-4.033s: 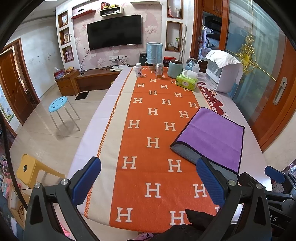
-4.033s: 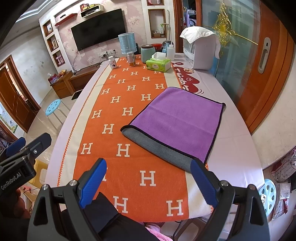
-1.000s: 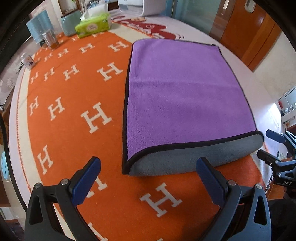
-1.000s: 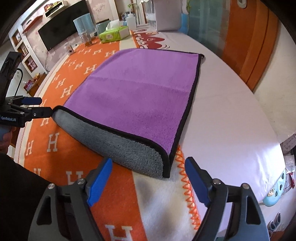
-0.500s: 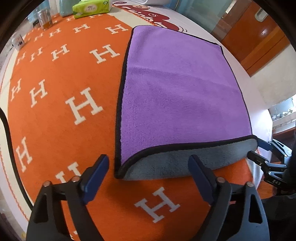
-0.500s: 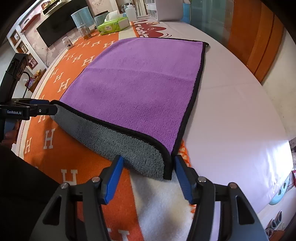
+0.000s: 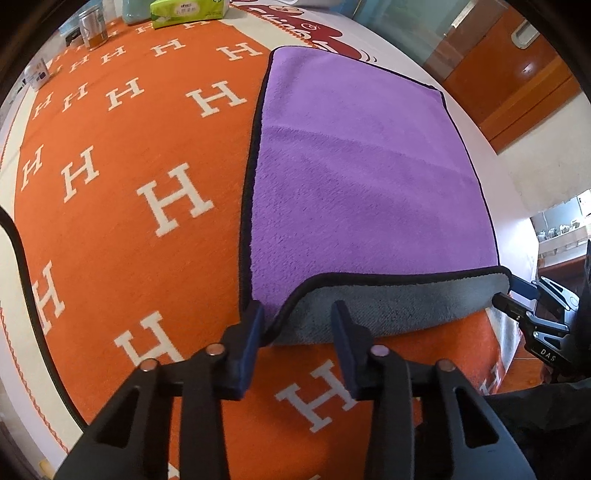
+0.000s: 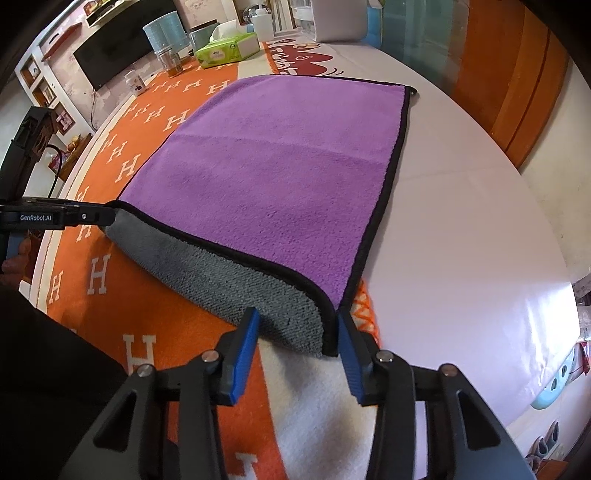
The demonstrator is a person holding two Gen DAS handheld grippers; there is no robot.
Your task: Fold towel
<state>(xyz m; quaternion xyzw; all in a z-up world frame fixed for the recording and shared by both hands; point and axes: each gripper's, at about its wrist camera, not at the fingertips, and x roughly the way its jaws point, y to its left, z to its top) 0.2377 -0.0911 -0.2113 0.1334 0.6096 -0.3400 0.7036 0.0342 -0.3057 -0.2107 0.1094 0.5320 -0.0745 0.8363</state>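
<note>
A purple towel (image 7: 362, 177) with a grey underside and black trim lies folded once on the orange H-patterned table runner (image 7: 122, 192); its grey fold faces me. My left gripper (image 7: 297, 314) is open, its jaws narrowed around the near left corner of the fold. My right gripper (image 8: 297, 321) is open, its jaws narrowed around the near right corner of the towel (image 8: 280, 177). The right gripper also shows at the right edge of the left wrist view (image 7: 517, 291), and the left gripper at the left of the right wrist view (image 8: 107, 214).
A green tissue box (image 8: 227, 48), a glass jar (image 8: 173, 61), a small bottle (image 8: 133, 80) and a blue water dispenser (image 8: 164, 33) stand at the table's far end. White table surface (image 8: 461, 240) lies right of the towel. A wooden door (image 8: 517, 74) is beyond.
Both grippers have moved forward to the towel's near corners and their jaws have narrowed around the fold. The towel has not moved.
</note>
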